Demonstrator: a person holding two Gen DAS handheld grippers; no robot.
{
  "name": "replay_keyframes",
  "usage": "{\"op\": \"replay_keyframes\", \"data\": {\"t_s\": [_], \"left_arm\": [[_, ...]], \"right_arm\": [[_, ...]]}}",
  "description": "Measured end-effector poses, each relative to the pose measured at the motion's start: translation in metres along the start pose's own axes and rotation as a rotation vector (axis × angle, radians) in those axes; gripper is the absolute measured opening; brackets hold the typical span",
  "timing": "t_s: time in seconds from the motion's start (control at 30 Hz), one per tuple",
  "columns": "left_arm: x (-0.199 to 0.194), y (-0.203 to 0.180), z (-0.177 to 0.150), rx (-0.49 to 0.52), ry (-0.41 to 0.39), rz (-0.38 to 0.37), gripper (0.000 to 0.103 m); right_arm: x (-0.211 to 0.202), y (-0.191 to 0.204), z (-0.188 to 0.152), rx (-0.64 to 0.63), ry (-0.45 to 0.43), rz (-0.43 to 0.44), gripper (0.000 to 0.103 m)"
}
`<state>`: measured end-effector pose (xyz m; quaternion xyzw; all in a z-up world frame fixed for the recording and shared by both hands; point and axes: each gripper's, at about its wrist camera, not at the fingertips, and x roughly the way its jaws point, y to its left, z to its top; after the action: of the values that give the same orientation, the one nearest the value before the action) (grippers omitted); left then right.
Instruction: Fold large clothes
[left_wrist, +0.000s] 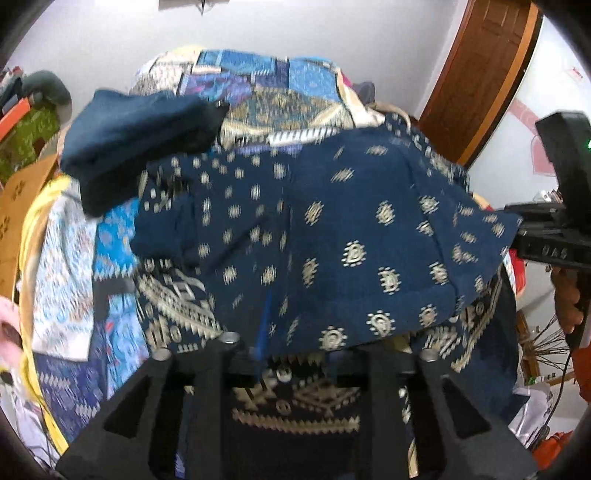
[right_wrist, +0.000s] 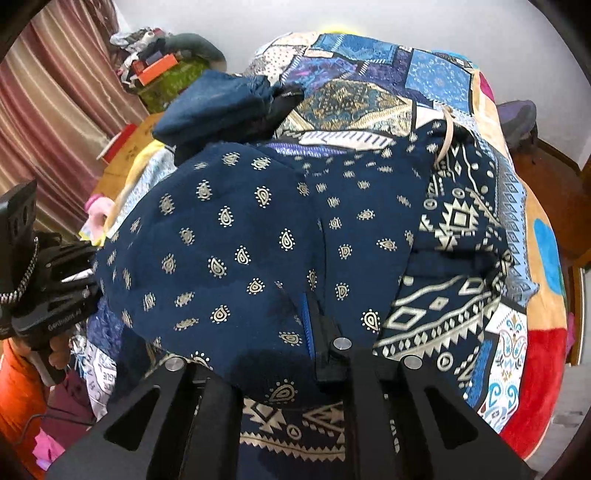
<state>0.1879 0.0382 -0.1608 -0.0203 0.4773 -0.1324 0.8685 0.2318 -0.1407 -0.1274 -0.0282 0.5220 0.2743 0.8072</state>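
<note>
Navy printed garment is lying doubled on the quilt; we are mid-fold, more folding remaining. Right gripper is pinching its 6 o'clock edge; left gripper: we cannot tell.

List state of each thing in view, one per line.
navy patterned garment: spread over the bed, partly folded, held at two edges
left tongs: shut on garment edge
right tongs: shut on garment
folded blue clothes: stacked on bed behind
patchwork bedspread: laid flat
wooden door: state unclear
</note>
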Motion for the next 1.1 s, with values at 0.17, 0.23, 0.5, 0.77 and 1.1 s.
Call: {"op": "replay_keyframes", "data": {"t_s": [0.17,0.23,0.5,0.77,1.1], "left_arm": [[-0.003,0.001,-0.015,-0.03,0.027,-0.017,0.034],[-0.012,0.001,-0.015,-0.037,0.012,-0.023,0.035],[-0.064,0.003,0.005,-0.047,-0.133,-0.038,0.05],[-0.068,0.019,0.039,-0.095,-0.217,0.017,0.055],[0.035,0.022,0.041,-0.187,-0.008,-0.035,0.055]], "right_arm": [[-0.004,0.001,-0.005,-0.003,0.014,-0.003,0.015],[-0.007,0.002,-0.006,-0.007,0.017,-0.005,0.016],[-0.014,0.011,-0.01,-0.081,0.015,-0.024,0.04],[-0.037,0.009,-0.017,-0.113,-0.029,-0.034,0.044],[-0.077,-0.005,0.007,-0.044,-0.163,-0.04,0.047]]}}
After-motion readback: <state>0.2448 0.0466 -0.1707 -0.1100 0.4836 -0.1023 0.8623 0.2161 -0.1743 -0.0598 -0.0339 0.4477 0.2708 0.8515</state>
